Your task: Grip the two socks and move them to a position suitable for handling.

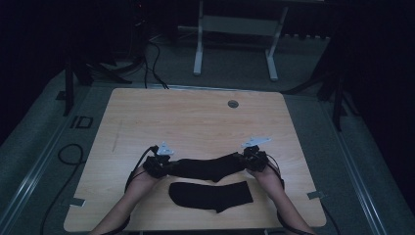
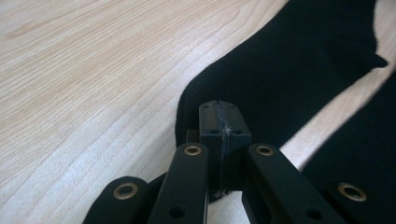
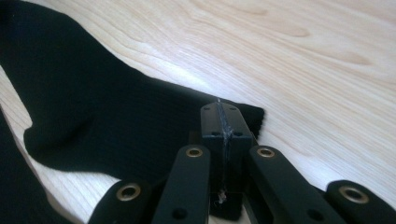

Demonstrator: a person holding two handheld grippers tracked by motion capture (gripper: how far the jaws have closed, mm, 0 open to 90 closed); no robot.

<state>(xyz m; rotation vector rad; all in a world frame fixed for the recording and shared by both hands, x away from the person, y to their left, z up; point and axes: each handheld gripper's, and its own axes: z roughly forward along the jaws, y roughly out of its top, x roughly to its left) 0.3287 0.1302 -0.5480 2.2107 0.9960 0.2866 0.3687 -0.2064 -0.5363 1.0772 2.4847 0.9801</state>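
A black sock (image 1: 208, 166) stretches across the wooden table (image 1: 195, 122) between my two grippers. My left gripper (image 1: 164, 165) is shut on its left end; in the left gripper view the jaws (image 2: 219, 112) meet over the sock's rounded end (image 2: 289, 60). My right gripper (image 1: 247, 160) is shut on the other end; in the right gripper view the closed jaws (image 3: 219, 114) pinch the ribbed cuff of the sock (image 3: 93, 107). A second black sock (image 1: 210, 196) lies flat nearer the front edge, and it also appears in the left gripper view (image 2: 369, 140) and the right gripper view (image 3: 9, 186).
A round grey cable hole (image 1: 233, 104) sits near the table's far edge. A white desk frame (image 1: 198, 49) stands on the floor behind. Cables (image 1: 68, 152) loop on the floor at the left. Bare wood lies beyond the socks.
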